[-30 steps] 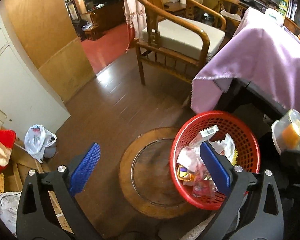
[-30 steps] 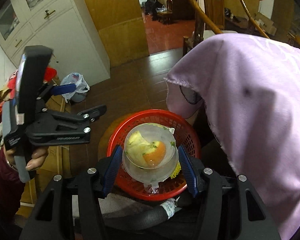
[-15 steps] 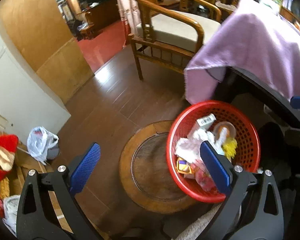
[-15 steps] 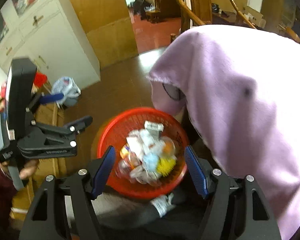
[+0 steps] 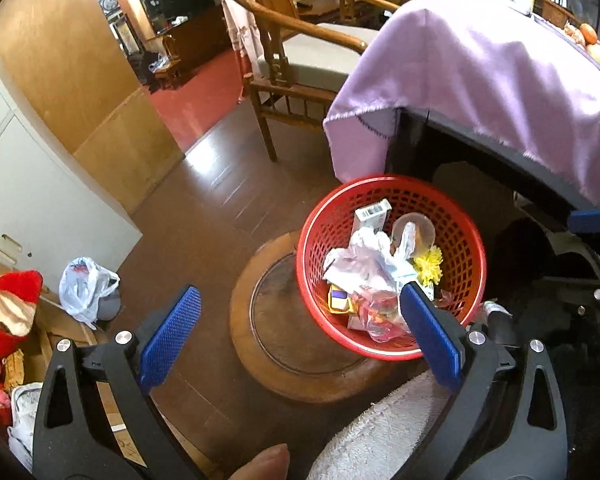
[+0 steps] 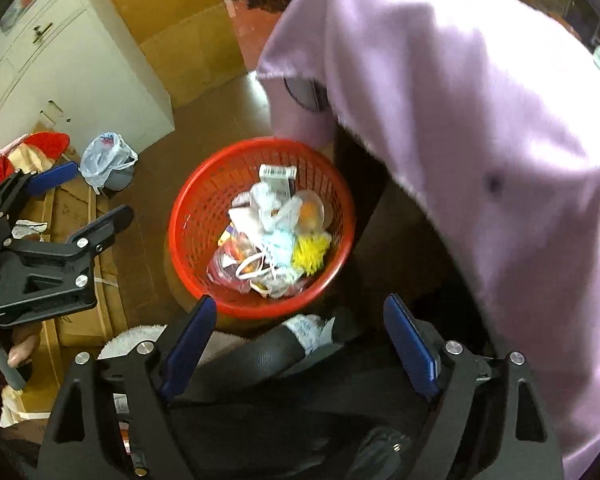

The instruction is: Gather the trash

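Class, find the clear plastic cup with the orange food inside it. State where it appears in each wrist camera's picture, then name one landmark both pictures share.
Left wrist view: the clear plastic cup lies right of centre, in the red basket, beside the white box.
Right wrist view: the cup sits near centre, in the basket's right half.
Shared landmark: the yellow pom-pom just below the cup.

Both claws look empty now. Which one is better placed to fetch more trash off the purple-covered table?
Probably the right claw: open, empty, and the purple cloth fills its view close by. The left claw, also open, sits farther out over the floor beside the red basket.
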`<state>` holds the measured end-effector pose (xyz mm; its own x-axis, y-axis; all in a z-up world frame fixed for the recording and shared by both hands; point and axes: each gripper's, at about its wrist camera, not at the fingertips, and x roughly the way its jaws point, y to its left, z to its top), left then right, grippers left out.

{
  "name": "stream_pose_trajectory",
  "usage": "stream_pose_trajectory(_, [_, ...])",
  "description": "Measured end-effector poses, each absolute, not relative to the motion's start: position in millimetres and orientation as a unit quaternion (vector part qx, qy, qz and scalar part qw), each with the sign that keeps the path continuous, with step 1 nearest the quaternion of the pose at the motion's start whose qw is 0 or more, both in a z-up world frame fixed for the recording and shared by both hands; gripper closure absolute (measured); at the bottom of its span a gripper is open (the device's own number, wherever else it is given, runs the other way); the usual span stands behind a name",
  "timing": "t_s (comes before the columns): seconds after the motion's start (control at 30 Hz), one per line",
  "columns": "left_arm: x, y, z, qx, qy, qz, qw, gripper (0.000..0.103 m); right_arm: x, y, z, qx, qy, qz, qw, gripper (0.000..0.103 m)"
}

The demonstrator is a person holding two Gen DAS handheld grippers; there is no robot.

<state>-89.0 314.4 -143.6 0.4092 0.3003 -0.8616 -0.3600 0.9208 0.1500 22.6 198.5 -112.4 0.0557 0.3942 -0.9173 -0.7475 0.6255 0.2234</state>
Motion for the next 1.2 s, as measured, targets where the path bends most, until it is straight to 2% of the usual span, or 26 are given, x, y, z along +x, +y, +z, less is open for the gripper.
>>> stream_pose_trajectory(0.27, [-86, 309, -150, -0.039, 0.503, 0.183, 0.844, 0.007, 6, 210, -105, -0.18, 0.519, 0.418, 0.723, 0.019])
stream_pose_trajectory(1.2, [-80, 303, -159, -0.044, 0.515, 0.169, 0.839, 0.007, 4, 202, -102, -0.184, 0.513, 0.41, 0.731, 0.019])
